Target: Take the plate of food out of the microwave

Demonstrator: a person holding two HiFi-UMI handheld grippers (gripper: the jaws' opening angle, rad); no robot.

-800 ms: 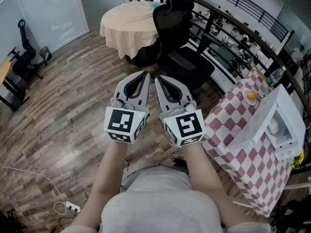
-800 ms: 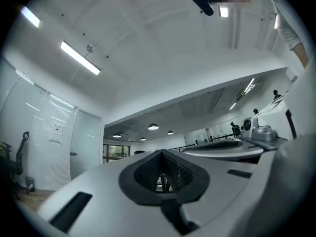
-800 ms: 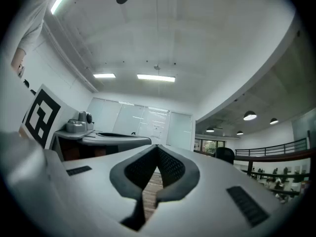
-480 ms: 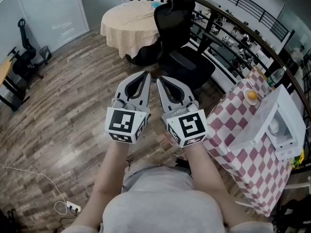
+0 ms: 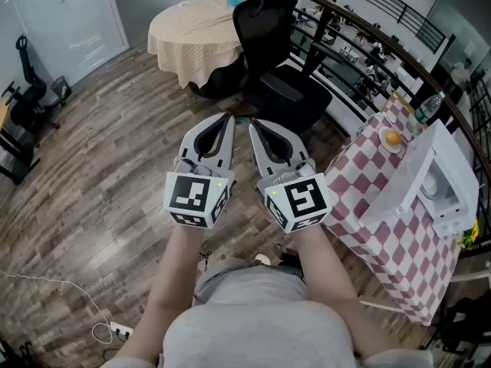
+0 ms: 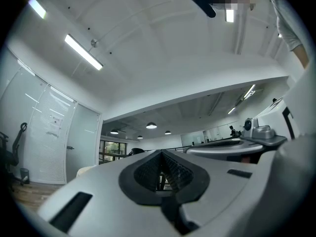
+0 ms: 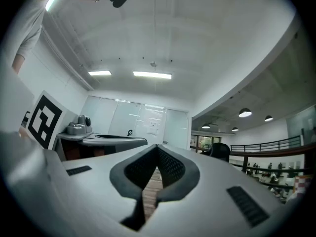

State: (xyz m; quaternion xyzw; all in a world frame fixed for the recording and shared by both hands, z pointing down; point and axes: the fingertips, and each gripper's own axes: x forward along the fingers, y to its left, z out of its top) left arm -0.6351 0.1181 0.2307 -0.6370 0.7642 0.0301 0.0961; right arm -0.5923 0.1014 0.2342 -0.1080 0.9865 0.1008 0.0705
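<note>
A white microwave (image 5: 454,199) stands on the red-and-white checked table (image 5: 383,232) at the right edge of the head view, its door (image 5: 404,181) swung open. A pale round shape (image 5: 431,184) shows inside, too small to tell what it is. My left gripper (image 5: 229,118) and right gripper (image 5: 252,124) are held side by side over the wooden floor, well to the left of the table. Both point away from me and both are shut with nothing in them. In the left gripper view (image 6: 160,154) and the right gripper view (image 7: 157,147) the tips meet against the room's far side and ceiling.
A black office chair (image 5: 282,90) stands just ahead of the grippers, with a round cloth-covered table (image 5: 192,33) behind it. A small plate with an orange (image 5: 392,138) and a bottle (image 5: 429,108) sit at the checked table's far end. A railing runs behind. A cable and power strip (image 5: 113,329) lie on the floor at lower left.
The head view has shifted a little, so chair, round table and microwave sit slightly elsewhere in the picture. Both grippers stay side by side and shut.
</note>
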